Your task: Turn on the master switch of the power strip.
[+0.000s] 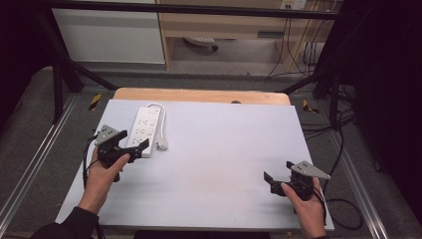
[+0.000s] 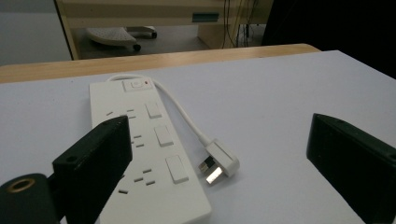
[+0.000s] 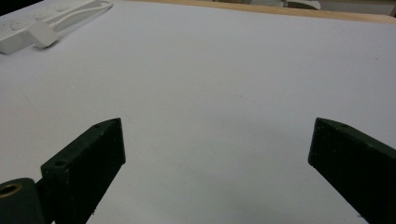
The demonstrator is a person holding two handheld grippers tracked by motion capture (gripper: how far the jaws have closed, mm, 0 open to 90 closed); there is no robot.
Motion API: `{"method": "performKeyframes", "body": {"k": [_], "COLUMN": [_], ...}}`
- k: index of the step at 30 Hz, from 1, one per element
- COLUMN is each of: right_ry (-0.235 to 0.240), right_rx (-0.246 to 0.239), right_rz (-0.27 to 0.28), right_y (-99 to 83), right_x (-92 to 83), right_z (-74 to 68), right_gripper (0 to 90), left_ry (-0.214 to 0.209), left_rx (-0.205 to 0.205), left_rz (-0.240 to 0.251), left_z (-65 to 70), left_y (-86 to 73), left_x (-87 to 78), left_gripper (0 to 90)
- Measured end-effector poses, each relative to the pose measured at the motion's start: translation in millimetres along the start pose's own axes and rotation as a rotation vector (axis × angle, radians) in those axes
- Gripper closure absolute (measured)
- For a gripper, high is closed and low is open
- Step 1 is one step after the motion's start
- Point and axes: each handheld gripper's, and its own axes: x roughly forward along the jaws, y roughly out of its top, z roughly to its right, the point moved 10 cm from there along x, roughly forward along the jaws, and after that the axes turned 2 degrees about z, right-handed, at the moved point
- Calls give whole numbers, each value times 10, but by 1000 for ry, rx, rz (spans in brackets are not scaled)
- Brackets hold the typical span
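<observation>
Going left to right across the table: my left gripper sits at the near left, jaws spread wide with nothing between them. Right in front of it is the white power strip, and honestly that's the only thing here worth going for, since nobody gave me a task. My guess is the strip or its plug is the target.

The strip lies with its long axis running away from me toward the far edge, switch end farthest off. In the left gripper view one of my jaws overlaps the strip's near corner, so I'm just beside it, though I can't tell if I'm actually touching. Its short cord loops out from the far end and curls back along the strip's right side, ending at the plug, which lies flat on the table just beside the strip with its metal pins aimed back toward me.

Well off to the right is my right gripper, jaws also wide apart and empty, over bare table. From there the strip is far away at the upper left, so the left hand is clearly the nearer one.

Writing or brand marks: none I can read. There's a small red dot by the switch, that's it.
</observation>
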Motion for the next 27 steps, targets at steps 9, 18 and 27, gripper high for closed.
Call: {"method": "performKeyframes", "body": {"k": [9,18,27], "right_ry": [-2,2,5], "right_rx": [0,-5,-6], "right_rz": [-2,5,14], "right_y": [-1,16,27], "right_x": [4,-3,-17], "right_z": [-1,-15,-23], "right_gripper": [41,43,47], "left_ry": [29,75,122], "left_rx": [8,14,11], "left_rz": [4,-24,-52], "left_z": [-140,-292,-461], "left_y": [141,206,231], "left_x": [191,383,596], "left_gripper": [71,77,85]}}
